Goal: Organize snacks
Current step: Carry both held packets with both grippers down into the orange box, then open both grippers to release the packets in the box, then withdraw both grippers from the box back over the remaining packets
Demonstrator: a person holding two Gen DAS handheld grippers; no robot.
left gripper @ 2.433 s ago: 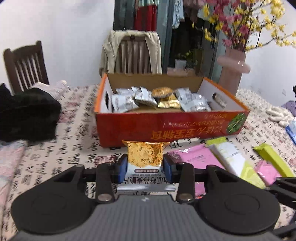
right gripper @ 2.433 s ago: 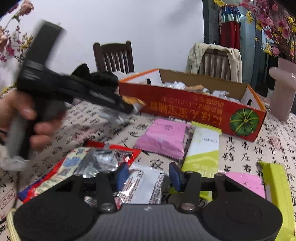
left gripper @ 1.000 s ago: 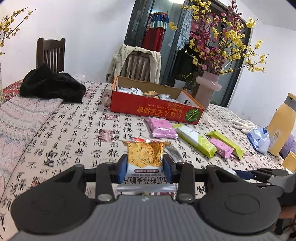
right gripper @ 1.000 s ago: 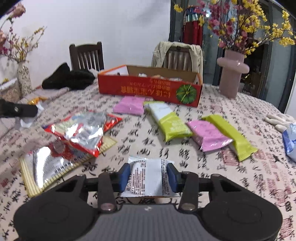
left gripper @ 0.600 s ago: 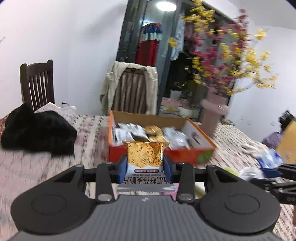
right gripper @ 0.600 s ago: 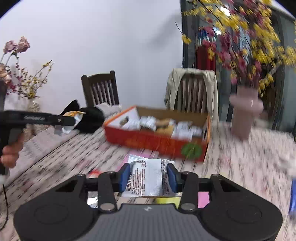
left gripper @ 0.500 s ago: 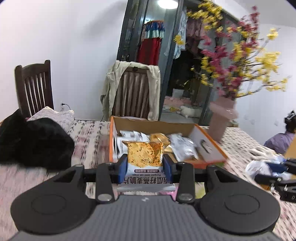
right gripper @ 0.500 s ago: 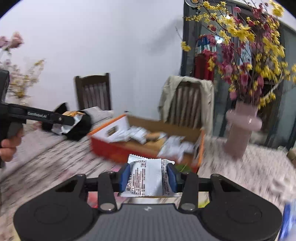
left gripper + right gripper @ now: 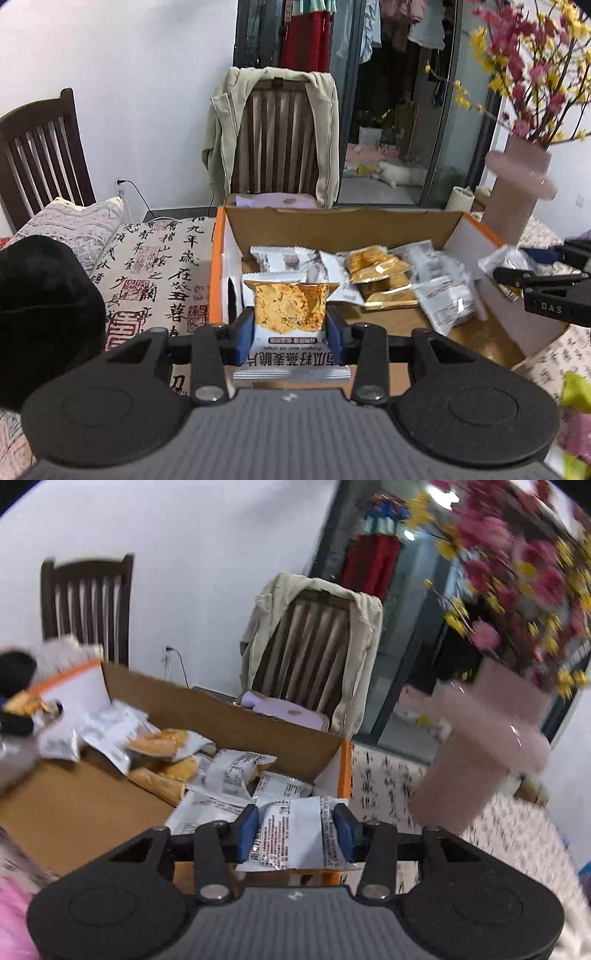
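left gripper [image 9: 290, 329] pinches gold cracker packet [image 9: 290, 308] over cardboard box [image 9: 332, 225] near edge | right gripper [image 9: 297, 828] pinches white snack packet [image 9: 293, 836] above box's right end; loose packets [image 9: 376, 275] inside

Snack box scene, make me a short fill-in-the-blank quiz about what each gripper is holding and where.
1. The left gripper is shut on a packet printed white and ____.
2. The right gripper grips a ____ packet with black print.
3. Both grippers hover over the open cardboard ____.
4. Behind it, a beige jacket hangs on a ____.

Missing words: gold; white; box; chair
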